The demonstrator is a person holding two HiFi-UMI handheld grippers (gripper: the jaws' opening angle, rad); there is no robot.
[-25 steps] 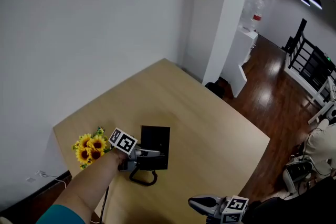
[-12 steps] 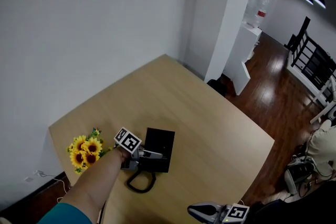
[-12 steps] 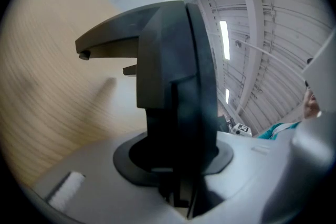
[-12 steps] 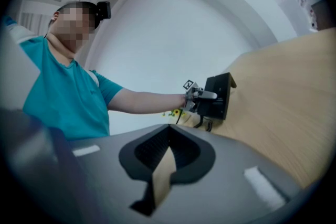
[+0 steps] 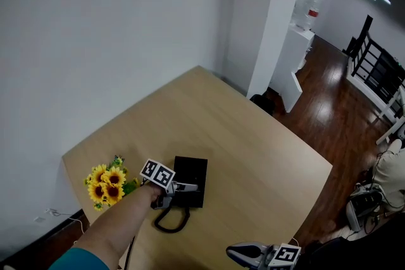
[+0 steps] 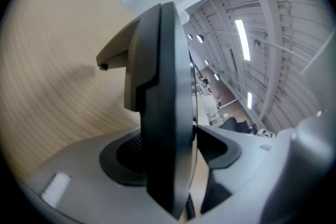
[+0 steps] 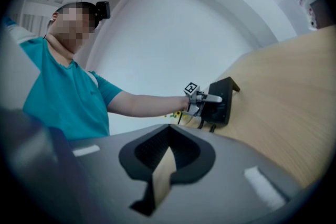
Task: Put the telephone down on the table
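The black telephone (image 5: 191, 175) is at the near left of the light wooden table (image 5: 253, 148), and its coiled cord (image 5: 169, 222) loops on the tabletop in front. My left gripper (image 5: 182, 188) is around the telephone's near side. In the left gripper view the telephone (image 6: 157, 113) stands on edge between the jaws of the left gripper (image 6: 170, 147). The jaws have just been opening, and a thin gap shows at the right pad. In the right gripper view the telephone (image 7: 221, 99) sits low against the table. My right gripper (image 5: 236, 253) hangs shut and empty off the table's near edge.
A bunch of artificial sunflowers (image 5: 106, 181) lies at the table's left corner, just left of my left hand. A white wall runs along the table's far left side. A white column (image 5: 272, 16) and dark wood floor lie beyond the right edge.
My left gripper and the telephone have sunk a little toward the tabletop. The right gripper has stayed where it was.
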